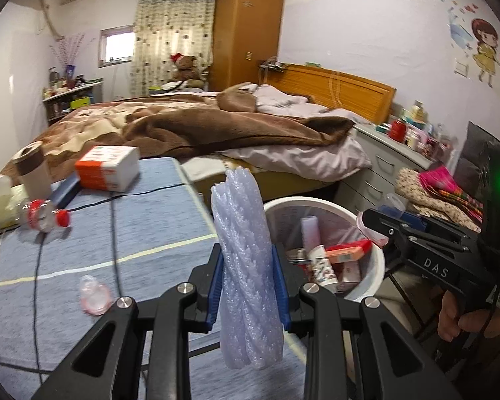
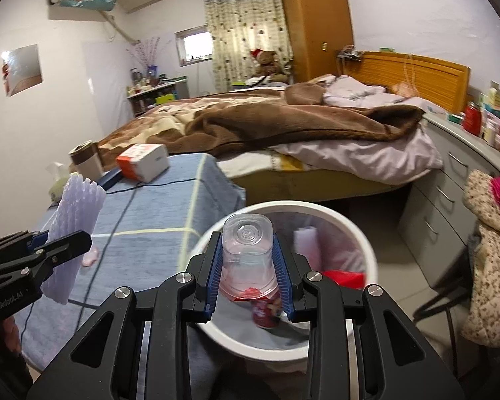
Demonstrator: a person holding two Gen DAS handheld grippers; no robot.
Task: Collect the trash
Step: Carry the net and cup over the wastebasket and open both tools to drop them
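Trash in both grips. Foam sleeve [image 1: 246, 266], pale lilac and netted, clamped upright between the blue pads of the left gripper [image 1: 248, 286], fingers drawn in tight against its sides; held over the edge of the blue-covered table [image 1: 143, 233], just beside the white bin [image 1: 373, 263]. Clear plastic cup [image 2: 246, 253], upside down with a pinkish rim, pinched by the right gripper [image 2: 248, 266], fingers closed onto its walls, hanging directly above the bin's mouth. Inside the bin: a red can [image 2: 266, 310], cartons and tubes, a crumpled pale wrapper, though labels too blurred to read. Left on the table: a small pink wrapper [image 1: 93, 295], a crushed bottle with red cap [image 1: 45, 215], an orange-and-white box [image 1: 108, 168], a brown-banded paper cup [image 1: 31, 170], black cables. Beyond, an unmade bed with a brown blanket [image 1: 216, 123].
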